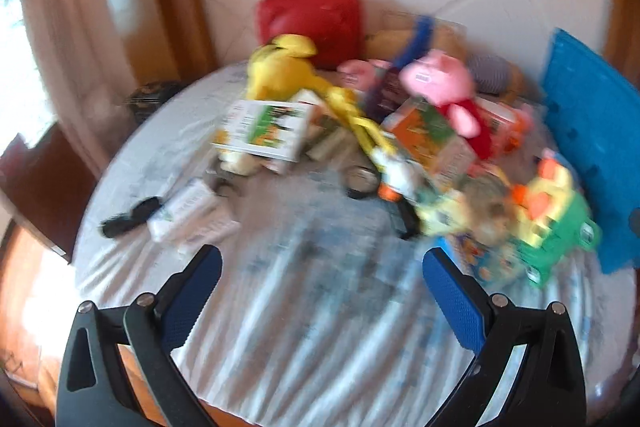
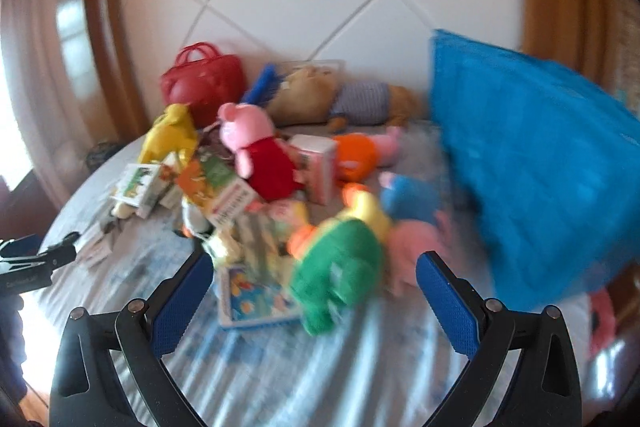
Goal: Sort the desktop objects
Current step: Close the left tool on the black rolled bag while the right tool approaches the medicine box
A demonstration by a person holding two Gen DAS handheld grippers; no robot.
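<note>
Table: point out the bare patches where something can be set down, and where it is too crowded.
Free: the striped tablecloth at the near edge, in front of the open left gripper, and a smaller strip near the white packet. Crowded: the middle and back, from the yellow plush past the pink pig to the green toy by the blue basket.

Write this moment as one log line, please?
left gripper open, empty | right gripper open, empty | toys piled on table | blue basket at right

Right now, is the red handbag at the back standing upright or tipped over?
Upright: the red handbag stands against the wall with its handles on top, behind the yellow plush.
</note>
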